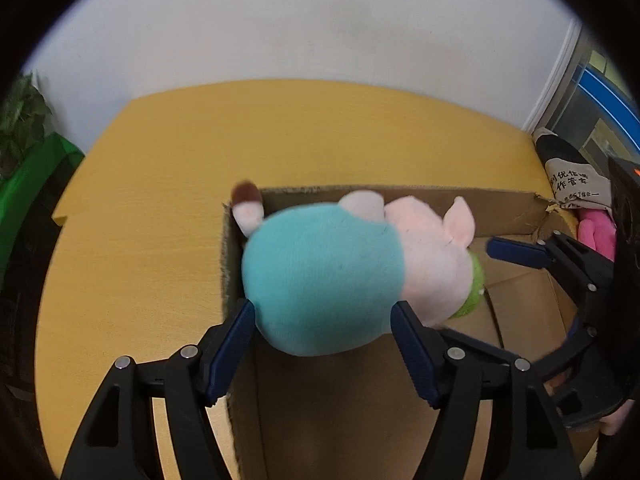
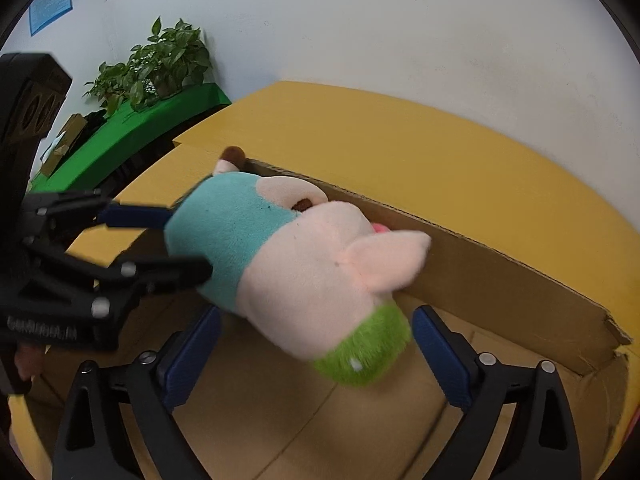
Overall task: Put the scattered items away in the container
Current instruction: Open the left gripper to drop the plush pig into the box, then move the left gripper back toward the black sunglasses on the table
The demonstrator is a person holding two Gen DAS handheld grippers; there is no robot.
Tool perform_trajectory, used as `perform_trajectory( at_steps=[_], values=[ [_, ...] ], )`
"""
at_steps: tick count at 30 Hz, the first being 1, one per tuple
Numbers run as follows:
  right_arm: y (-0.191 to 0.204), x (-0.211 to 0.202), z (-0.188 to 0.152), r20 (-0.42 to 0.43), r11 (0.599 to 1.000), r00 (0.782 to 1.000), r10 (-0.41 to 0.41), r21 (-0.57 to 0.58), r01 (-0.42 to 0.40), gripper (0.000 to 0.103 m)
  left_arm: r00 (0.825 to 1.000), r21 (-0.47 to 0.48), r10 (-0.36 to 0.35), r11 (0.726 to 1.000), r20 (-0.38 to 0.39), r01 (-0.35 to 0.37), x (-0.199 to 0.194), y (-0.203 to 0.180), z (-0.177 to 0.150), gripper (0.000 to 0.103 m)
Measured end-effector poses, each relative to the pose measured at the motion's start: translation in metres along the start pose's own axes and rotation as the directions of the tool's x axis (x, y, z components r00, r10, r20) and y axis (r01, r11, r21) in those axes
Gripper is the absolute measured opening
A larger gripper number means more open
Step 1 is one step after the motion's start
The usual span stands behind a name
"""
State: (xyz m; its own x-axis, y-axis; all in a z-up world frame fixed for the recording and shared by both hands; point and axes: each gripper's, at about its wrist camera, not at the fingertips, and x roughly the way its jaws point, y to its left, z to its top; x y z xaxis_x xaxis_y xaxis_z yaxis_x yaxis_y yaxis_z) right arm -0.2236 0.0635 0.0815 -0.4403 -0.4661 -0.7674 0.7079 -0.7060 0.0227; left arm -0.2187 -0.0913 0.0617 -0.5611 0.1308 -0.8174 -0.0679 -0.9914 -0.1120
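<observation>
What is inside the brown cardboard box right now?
A plush pig toy with a teal body, pink head and green end sits in the open brown cardboard box. Bare cardboard floor shows in front of it; anything under the toy is covered.

Plush pig [image 2: 296, 272] fills the cardboard box's [image 2: 500, 276] left end; floor rightward seems bare; walls hem it.

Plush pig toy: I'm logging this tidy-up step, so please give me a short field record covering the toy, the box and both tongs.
toy: plush pig, teal body, pink head, green end
toy place: over the floor of the cardboard box, one foot above its corner
left tongs: pads flank the teal body; cannot tell whether they press on it
right tongs: open, head end between the pads, with a gap on each side
box place: on the yellow table
</observation>
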Motion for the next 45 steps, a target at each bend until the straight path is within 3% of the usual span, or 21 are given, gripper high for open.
perform_trajectory(
  at_steps=[5,8,12,16,18,21,26,30,37,39,42,45],
  values=[
    [0.017,-0.09,-0.023,0.118,0.998,0.991,-0.061,-0.023,0.064,0.103,0.983,0.001,0.018,1.0,0.182,-0.018,-0.084,-0.01,-0.004,0.07],
    [0.033,-0.145,-0.038,0.197,0.995,0.976,-0.095,-0.022,0.101,0.103,0.95,0.012,0.011,1.0,0.311,-0.016,-0.146,-0.021,-0.017,0.073],
    [0.066,-0.192,-0.056,0.258,0.985,0.955,-0.144,-0.054,0.163,0.103,0.89,0.036,0.002,0.999,0.456,-0.02,-0.222,-0.047,-0.041,0.08],
    [0.09,-0.217,-0.076,0.265,0.988,0.955,-0.135,-0.036,0.15,0.103,0.845,0.062,0.003,0.997,0.535,-0.043,-0.285,-0.062,-0.071,0.084],
    [0.1,-0.226,-0.086,0.271,0.991,0.955,-0.118,-0.023,0.129,0.103,0.833,0.065,0.016,0.996,0.553,-0.063,-0.302,-0.071,-0.086,0.085],
    [0.111,-0.238,-0.105,0.288,0.988,0.946,-0.149,0.001,0.156,0.103,0.843,0.077,0.01,0.995,0.538,-0.061,-0.308,-0.078,-0.115,0.087],
    [0.113,-0.253,-0.13,0.298,0.993,0.948,-0.112,0.056,0.1,0.103,0.869,0.015,0.049,0.998,0.493,-0.065,-0.289,-0.076,-0.162,0.086],
    [0.109,-0.26,-0.144,0.284,0.985,0.946,-0.156,0.114,0.128,0.103,0.86,-0.036,0.132,0.991,0.493,-0.131,-0.281,-0.078,-0.193,0.086],
    [0.114,-0.269,-0.163,0.269,0.973,0.937,-0.225,0.117,0.2,0.103,0.849,-0.059,0.173,0.984,0.499,-0.165,-0.27,-0.093,-0.219,0.087],
    [0.113,-0.272,-0.168,0.264,0.971,0.937,-0.23,0.132,0.201,0.103,0.863,-0.048,0.152,0.988,0.482,-0.146,-0.265,-0.095,-0.221,0.087],
    [0.111,-0.277,-0.174,0.268,0.968,0.935,-0.231,0.156,0.195,0.103,0.893,-0.018,0.06,0.998,0.446,-0.059,-0.257,-0.095,-0.226,0.087],
    [0.106,-0.279,-0.177,0.274,0.965,0.932,-0.238,0.178,0.194,0.103,0.899,-0.014,0.046,0.999,0.436,-0.044,-0.25,-0.097,-0.229,0.087]
  ],
)
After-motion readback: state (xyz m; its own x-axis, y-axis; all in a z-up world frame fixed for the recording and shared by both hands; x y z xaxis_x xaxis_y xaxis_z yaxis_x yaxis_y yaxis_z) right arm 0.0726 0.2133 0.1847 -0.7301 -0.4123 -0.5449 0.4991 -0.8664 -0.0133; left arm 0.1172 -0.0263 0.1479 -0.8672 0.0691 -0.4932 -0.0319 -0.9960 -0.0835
